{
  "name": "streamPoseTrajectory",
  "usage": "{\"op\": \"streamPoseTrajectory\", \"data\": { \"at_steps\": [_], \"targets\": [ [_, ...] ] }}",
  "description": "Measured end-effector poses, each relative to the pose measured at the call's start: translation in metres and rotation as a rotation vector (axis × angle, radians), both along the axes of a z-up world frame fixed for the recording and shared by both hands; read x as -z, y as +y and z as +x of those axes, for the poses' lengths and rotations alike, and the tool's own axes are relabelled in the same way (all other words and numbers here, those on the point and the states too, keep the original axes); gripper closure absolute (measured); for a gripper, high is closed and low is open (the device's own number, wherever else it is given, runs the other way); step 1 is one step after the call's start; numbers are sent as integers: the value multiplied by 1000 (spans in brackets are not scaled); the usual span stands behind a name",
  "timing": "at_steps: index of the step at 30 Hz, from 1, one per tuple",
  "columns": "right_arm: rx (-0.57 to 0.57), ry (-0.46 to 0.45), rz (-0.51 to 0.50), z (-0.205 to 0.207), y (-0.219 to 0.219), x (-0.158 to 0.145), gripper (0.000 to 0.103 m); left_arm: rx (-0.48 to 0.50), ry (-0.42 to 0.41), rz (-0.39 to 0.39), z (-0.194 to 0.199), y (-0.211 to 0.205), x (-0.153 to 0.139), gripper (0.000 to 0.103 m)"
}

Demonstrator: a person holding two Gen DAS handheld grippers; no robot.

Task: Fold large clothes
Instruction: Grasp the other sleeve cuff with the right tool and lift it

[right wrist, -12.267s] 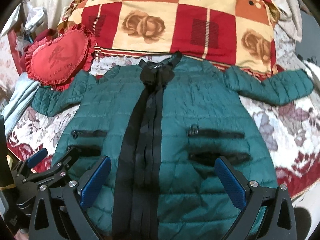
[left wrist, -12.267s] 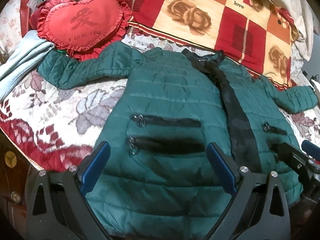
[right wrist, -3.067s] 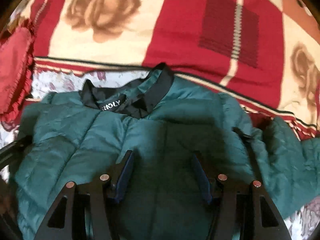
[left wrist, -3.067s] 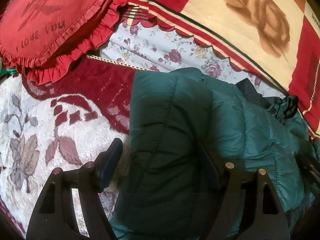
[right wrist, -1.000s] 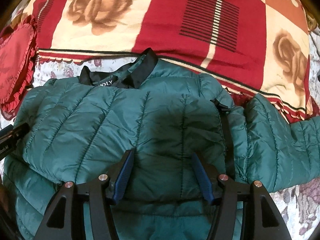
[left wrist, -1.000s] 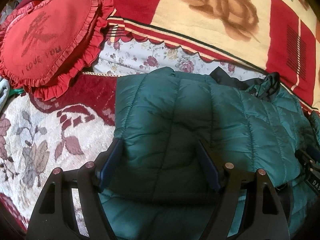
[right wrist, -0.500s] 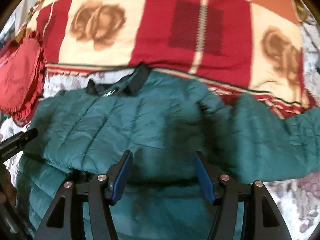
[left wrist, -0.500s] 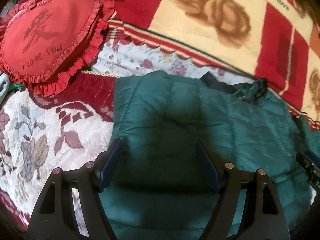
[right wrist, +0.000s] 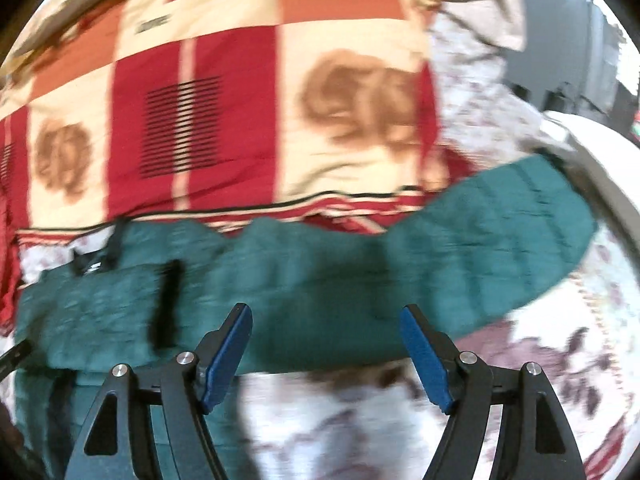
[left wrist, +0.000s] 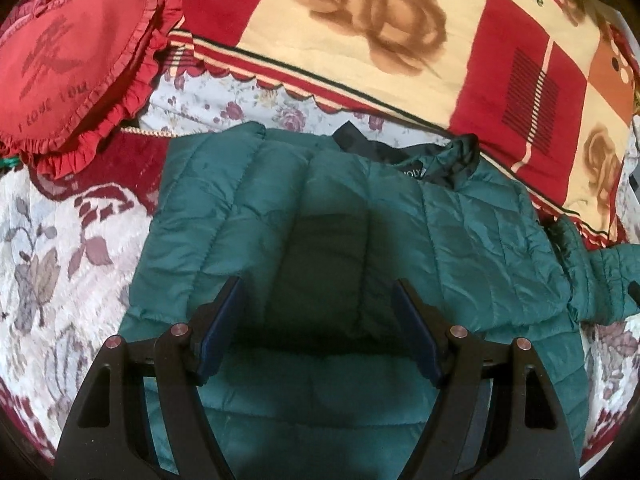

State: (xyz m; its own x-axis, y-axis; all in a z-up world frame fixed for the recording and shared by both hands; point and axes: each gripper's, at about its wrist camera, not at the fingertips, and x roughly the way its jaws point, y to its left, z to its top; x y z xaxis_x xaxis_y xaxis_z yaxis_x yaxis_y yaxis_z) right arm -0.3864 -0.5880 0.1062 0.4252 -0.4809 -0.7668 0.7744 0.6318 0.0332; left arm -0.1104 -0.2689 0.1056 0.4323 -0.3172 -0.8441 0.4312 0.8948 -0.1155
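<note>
A green quilted jacket (left wrist: 360, 216) lies on the bed with its lower half folded up over the chest, black collar (left wrist: 420, 156) at the far edge. My left gripper (left wrist: 318, 328) is open and empty above the folded edge. My right gripper (right wrist: 326, 348) is open and empty, above the near edge of the jacket's right sleeve (right wrist: 480, 240), which stretches out to the right. The right wrist view is blurred by motion.
A red and cream rose blanket (left wrist: 380, 28) lies behind the jacket. A red heart cushion (left wrist: 68, 56) sits at the far left. The floral bedspread (left wrist: 52, 240) surrounds the jacket. A white rim (right wrist: 600, 168) curves past the sleeve end.
My right gripper has swung to the right, from over the jacket's body to the outstretched sleeve. My left gripper has pulled back slightly. Both stay open.
</note>
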Motion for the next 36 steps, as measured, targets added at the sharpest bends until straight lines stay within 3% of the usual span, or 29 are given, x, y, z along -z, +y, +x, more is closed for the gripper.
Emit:
{"op": "streamPoseTrajectory", "data": {
  "at_steps": [9, 16, 29, 30, 32, 34, 36],
  "targets": [
    [195, 20, -27, -62, -60, 7, 29, -10, 18, 5, -2, 5, 5, 27],
    [338, -17, -41, -99, -94, 7, 22, -18, 18, 14, 1, 8, 9, 27],
    [454, -156, 24, -113, -156, 9, 20, -9, 17, 29, 4, 9, 13, 27],
    [461, -165, 32, -114, -159, 10, 24, -10, 18, 28, 5, 9, 12, 27],
    [478, -194, 64, -117, -165, 12, 43, -13, 22, 23, 6, 11, 12, 27],
    [490, -202, 65, -120, -167, 11, 69, -16, 22, 25, 6, 12, 11, 27],
    [469, -223, 63, -121, -167, 5, 83, -15, 22, 24, 5, 14, 10, 27]
  ]
}}
